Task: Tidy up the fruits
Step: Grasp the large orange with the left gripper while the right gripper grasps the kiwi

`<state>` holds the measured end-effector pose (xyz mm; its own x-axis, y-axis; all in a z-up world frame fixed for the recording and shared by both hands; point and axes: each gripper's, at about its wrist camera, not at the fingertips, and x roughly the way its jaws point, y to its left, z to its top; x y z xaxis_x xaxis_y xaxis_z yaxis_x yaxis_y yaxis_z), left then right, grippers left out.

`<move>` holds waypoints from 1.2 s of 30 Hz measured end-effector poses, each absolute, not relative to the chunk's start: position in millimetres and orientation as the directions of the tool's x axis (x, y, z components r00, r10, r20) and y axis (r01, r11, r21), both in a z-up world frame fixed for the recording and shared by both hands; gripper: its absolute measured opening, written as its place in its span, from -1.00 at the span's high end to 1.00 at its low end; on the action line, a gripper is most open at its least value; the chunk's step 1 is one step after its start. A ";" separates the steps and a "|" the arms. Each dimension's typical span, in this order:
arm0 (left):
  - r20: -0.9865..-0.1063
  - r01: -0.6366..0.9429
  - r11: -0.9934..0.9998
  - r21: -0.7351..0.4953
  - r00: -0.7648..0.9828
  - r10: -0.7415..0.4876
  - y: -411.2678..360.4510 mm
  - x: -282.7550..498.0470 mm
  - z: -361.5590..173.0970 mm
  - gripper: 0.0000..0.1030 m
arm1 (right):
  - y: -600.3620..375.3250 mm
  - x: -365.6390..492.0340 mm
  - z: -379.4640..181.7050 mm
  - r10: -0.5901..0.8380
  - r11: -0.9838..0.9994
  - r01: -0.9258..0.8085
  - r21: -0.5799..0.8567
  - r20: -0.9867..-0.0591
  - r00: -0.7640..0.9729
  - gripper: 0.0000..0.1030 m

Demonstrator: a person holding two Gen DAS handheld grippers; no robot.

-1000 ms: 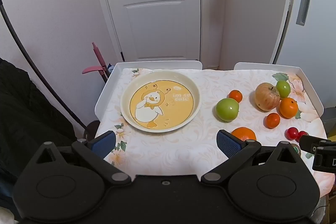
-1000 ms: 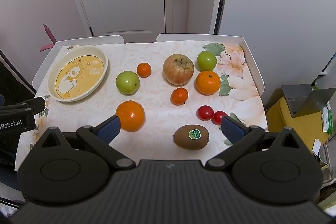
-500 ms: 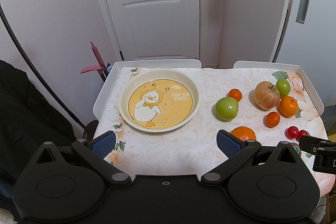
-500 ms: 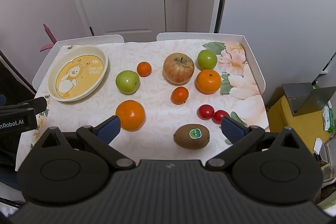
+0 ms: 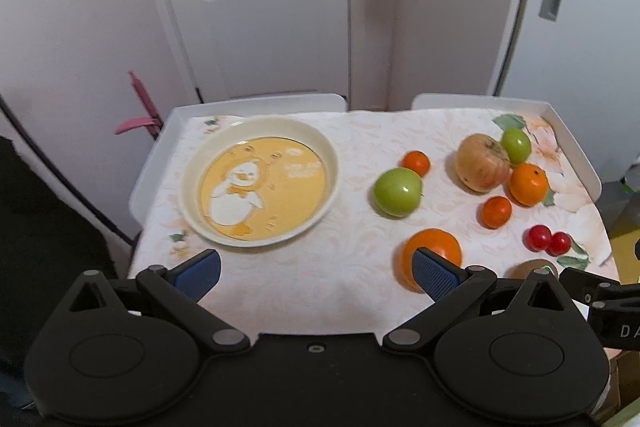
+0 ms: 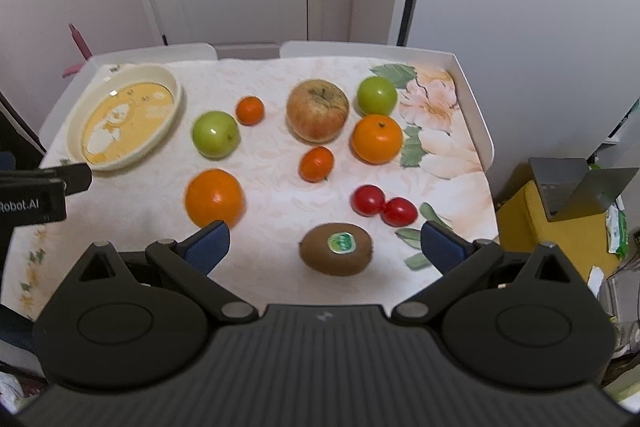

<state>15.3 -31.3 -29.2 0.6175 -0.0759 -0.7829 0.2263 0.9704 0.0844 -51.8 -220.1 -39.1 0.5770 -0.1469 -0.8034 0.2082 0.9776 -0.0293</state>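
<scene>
A cream plate (image 5: 260, 131) (image 6: 78, 119) with a yellow duck picture lies at the table's left. To its right lie a green apple (image 5: 397, 191) (image 6: 215, 134), a big orange (image 5: 434, 249) (image 6: 214, 197), a reddish apple (image 5: 482, 163) (image 6: 317, 110), a second orange (image 6: 377, 139), a small green fruit (image 6: 377, 95), two mandarins (image 6: 316, 163), two cherry tomatoes (image 6: 383, 206) and a kiwi (image 6: 337, 254). My left gripper (image 5: 316, 273) hangs open over the near edge, empty. My right gripper (image 6: 325, 245) is open, the kiwi lying between its fingertips.
The table (image 5: 360, 291) has a floral cloth and raised white side rims (image 6: 476, 115). A white door and walls stand behind. A yellow box with a grey bracket (image 6: 576, 187) sits at the right, dark fabric (image 5: 44, 227) at the left.
Both grippers have moved forward and lower toward the table, so the fruits look nearer. The left view has swung right. Nothing on the table has moved.
</scene>
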 end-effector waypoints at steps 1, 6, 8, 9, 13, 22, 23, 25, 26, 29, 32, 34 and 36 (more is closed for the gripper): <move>-0.788 0.237 0.967 0.089 0.610 -0.077 -35.7 17.4 -33.2 -1.00 | -224.4 -51.6 -43.7 -0.147 0.978 0.208 -0.031 -0.809 0.570 -1.00; -0.815 0.301 0.948 0.106 0.572 -0.090 -61.4 28.1 -57.8 -1.00 | -239.3 -48.2 -65.9 -0.128 0.980 0.197 -0.023 -0.835 0.536 -1.00; -0.824 0.324 0.939 0.115 0.559 -0.092 -71.9 32.5 -70.0 -0.99 | -244.2 -45.8 -78.4 -0.116 0.982 0.191 -0.016 -0.842 0.526 -1.00; -0.828 0.335 0.934 0.120 0.553 -0.092 -76.9 34.7 -76.4 -0.97 | -245.8 -44.5 -83.9 -0.112 0.982 0.188 -0.013 -0.844 0.525 -1.00; -0.838 0.371 0.919 0.132 0.537 -0.096 -91.5 42.3 -97.9 -0.91 | -250.8 -37.5 -105.5 -0.083 0.986 0.166 0.005 -0.851 0.519 -1.00; -0.849 0.427 0.897 0.112 0.510 -0.137 -116.1 51.4 -124.3 -0.90 | -245.7 -23.8 -136.8 -0.050 0.997 0.079 -0.010 -0.855 0.517 -1.00; -0.848 0.434 0.893 0.115 0.511 -0.139 -119.5 51.1 -125.7 -0.90 | -245.1 -22.0 -139.7 -0.045 0.997 0.072 -0.009 -0.857 0.513 -1.00; -0.847 0.443 0.888 0.121 0.513 -0.140 -125.5 50.6 -127.6 -0.88 | -244.7 -21.8 -143.4 -0.035 0.998 0.066 -0.001 -0.860 0.510 -1.00; -0.847 0.446 0.887 0.122 0.512 -0.141 -128.1 51.1 -128.9 -0.87 | -245.2 -21.1 -144.9 -0.030 0.998 0.063 0.003 -0.861 0.508 -1.00; -0.855 0.452 0.884 0.119 0.499 -0.140 -132.5 54.0 -134.4 -0.74 | -248.4 -20.4 -148.0 -0.029 0.998 0.065 0.005 -0.862 0.507 -0.98; -0.863 0.459 0.882 0.109 0.485 -0.146 -135.4 55.3 -139.3 -0.63 | -251.4 -19.8 -149.6 -0.027 0.998 0.068 0.008 -0.863 0.504 -0.91; -0.864 0.463 0.880 0.107 0.482 -0.148 -136.0 55.1 -141.3 -0.49 | -253.0 -19.1 -151.5 -0.024 0.998 0.067 0.011 -0.865 0.502 -0.86; -0.868 0.464 0.879 0.108 0.476 -0.144 -136.9 55.6 -143.8 -0.35 | -254.1 -18.2 -153.3 -0.021 0.997 0.069 0.016 -0.866 0.500 -0.85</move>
<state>55.6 -136.9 -143.8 0.4758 -0.1440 -0.8677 0.4637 0.8794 0.1083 -18.2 -254.1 -153.3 0.4998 -0.0210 -0.8659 0.0693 0.9975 0.0158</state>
